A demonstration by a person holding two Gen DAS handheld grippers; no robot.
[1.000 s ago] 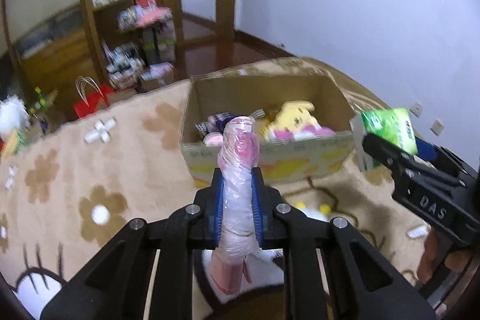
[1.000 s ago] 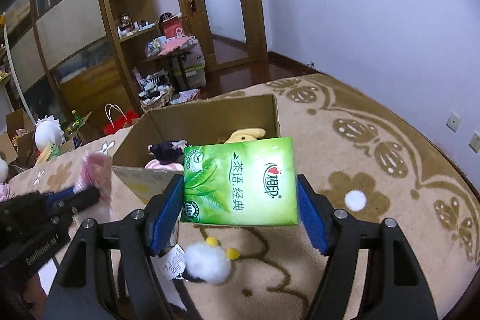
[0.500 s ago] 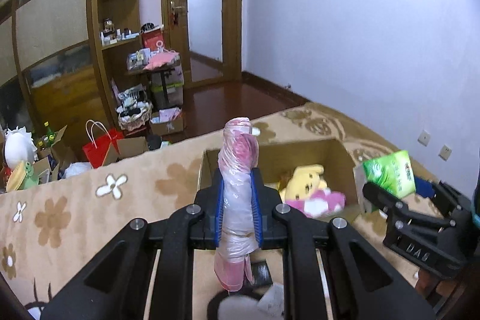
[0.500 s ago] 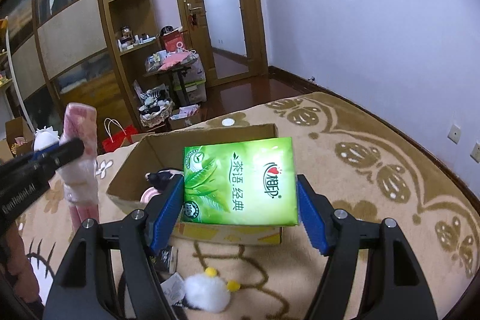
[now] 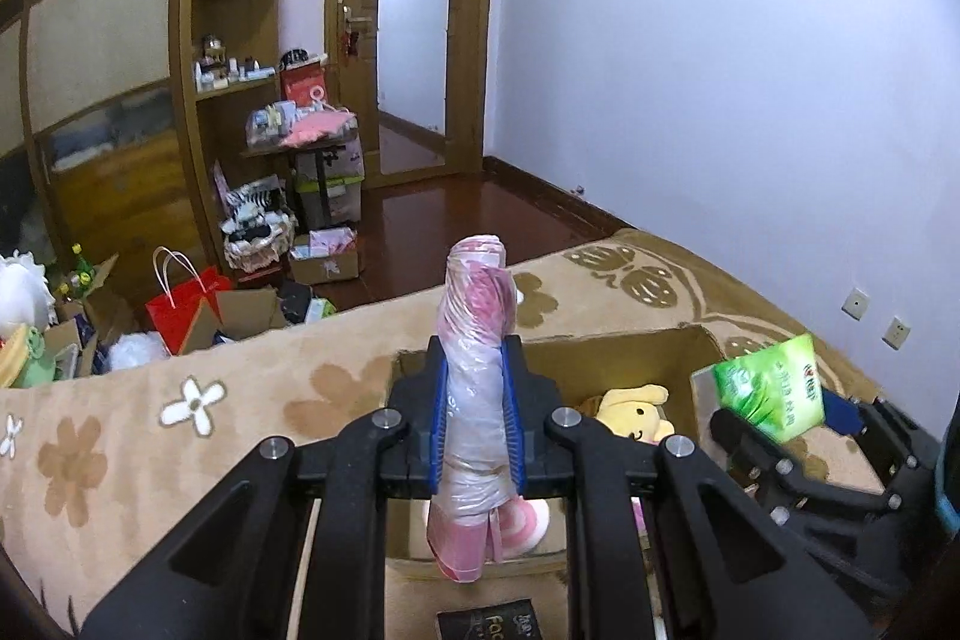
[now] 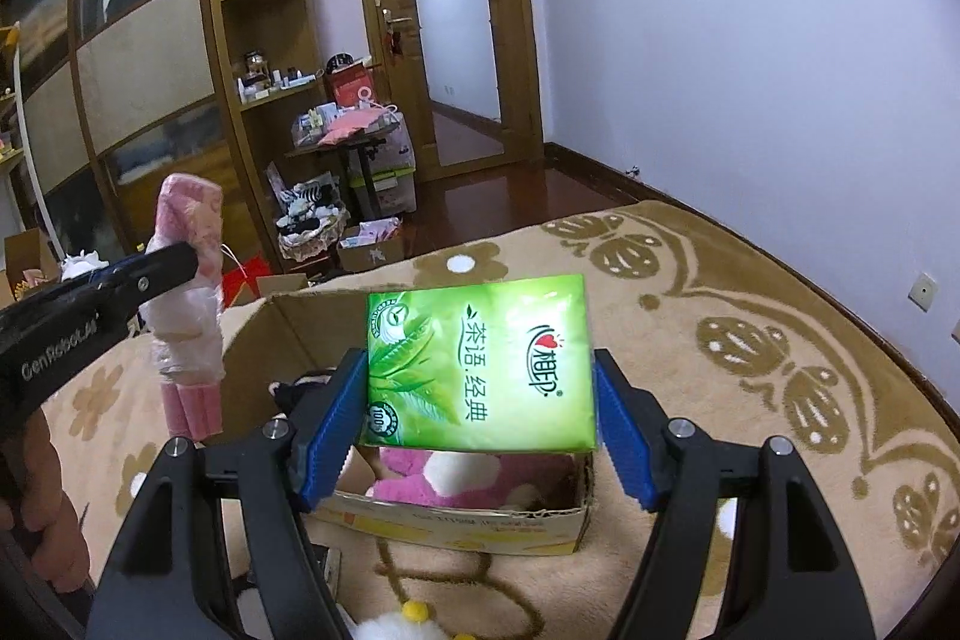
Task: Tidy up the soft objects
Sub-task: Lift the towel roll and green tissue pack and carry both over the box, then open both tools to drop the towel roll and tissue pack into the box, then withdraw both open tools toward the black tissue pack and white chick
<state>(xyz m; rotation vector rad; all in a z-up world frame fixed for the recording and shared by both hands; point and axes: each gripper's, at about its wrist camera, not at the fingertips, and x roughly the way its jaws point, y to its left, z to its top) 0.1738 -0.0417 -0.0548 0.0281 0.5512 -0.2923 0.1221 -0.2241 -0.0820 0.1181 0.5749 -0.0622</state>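
Observation:
My left gripper (image 5: 477, 400) is shut on a pink towel roll in clear plastic (image 5: 480, 370), held upright over the near left part of an open cardboard box (image 5: 624, 346). It also shows in the right wrist view (image 6: 189, 292). My right gripper (image 6: 480, 418) is shut on a green tissue pack (image 6: 480, 358), held above the box (image 6: 288, 316). The pack also shows in the left wrist view (image 5: 771, 388). Inside the box lie a yellow plush (image 5: 636, 403) and a pink plush (image 6: 420, 478).
The box stands on a beige flower-pattern blanket (image 6: 750, 358). A white fluffy toy (image 6: 396, 625) and a dark small packet (image 5: 501, 622) lie in front of the box. Shelves, a red bag (image 5: 180, 310) and clutter stand beyond the bed.
Both grippers have risen and moved forward with their loads. The towel roll and the tissue pack now hang over the box instead of in front of it.

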